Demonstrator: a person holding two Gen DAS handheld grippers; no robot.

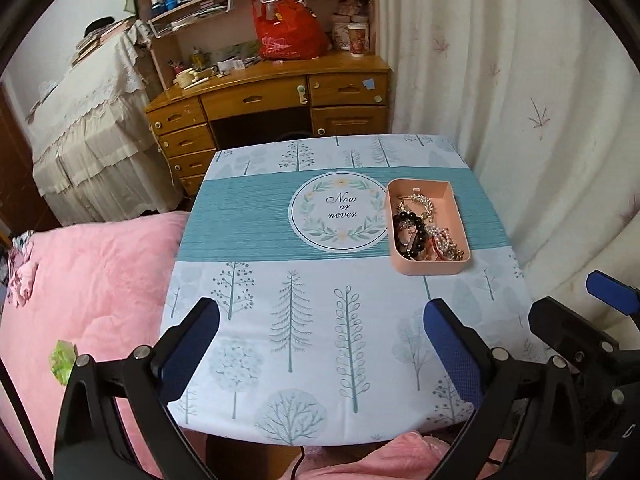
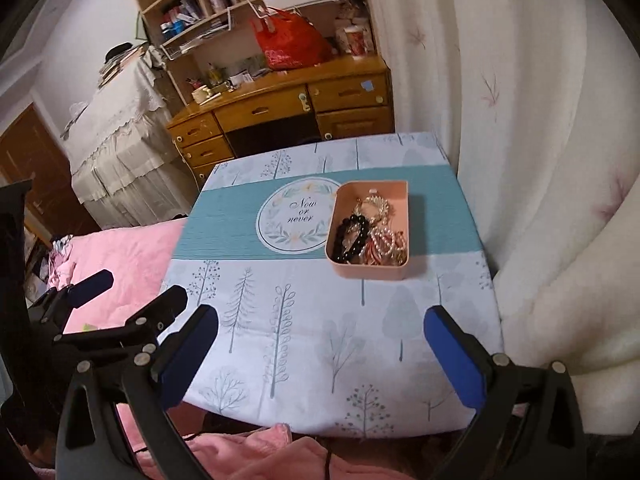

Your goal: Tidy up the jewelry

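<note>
A pink tray [image 1: 426, 266] stands on the right half of the tree-print tablecloth [image 1: 312, 320]. It holds a heap of jewelry: a black bead bracelet [image 1: 416, 236], pearl strands [image 1: 442, 238] and a gold leaf piece [image 1: 422, 202]. In the right wrist view the tray [image 2: 370, 272] shows the same heap [image 2: 370, 232]. My left gripper [image 1: 322, 316] is open and empty over the table's near edge. My right gripper [image 2: 320, 320] is open and empty, nearer than the tray. The right gripper also shows at the left wrist view's right edge [image 1: 580, 304].
A round "Now or never" print [image 1: 340, 210] lies left of the tray. A pink blanket [image 1: 80, 300] covers the bed on the left. A white curtain [image 1: 540, 120] hangs close on the right. A wooden desk [image 1: 272, 100] with a red bag [image 1: 290, 28] stands behind.
</note>
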